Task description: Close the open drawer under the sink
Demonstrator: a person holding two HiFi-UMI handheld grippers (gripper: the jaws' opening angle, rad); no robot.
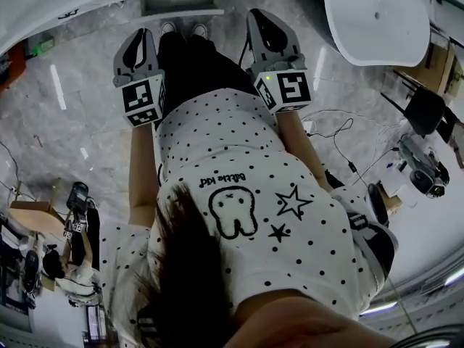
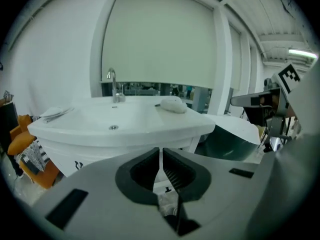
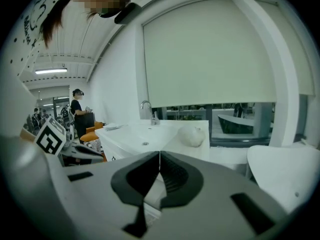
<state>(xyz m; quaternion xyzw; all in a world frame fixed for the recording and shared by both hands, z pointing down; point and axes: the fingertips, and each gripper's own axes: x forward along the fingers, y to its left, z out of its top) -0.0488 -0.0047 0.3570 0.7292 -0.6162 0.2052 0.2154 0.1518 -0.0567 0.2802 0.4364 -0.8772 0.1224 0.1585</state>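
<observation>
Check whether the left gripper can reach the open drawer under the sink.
Probably yes: the left gripper, shut, points at the sink, and only bare floor lies between it and the drawer.

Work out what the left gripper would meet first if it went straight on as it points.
Probably the front of the white sink unit, just under the basin rim: the shut fingers of the left gripper line up with it. Depth is unclear.

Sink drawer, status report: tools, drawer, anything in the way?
Left tool shut, empty. Right tool shut, empty. Drawer under sink looks open, untouched. Nothing in between.
</observation>
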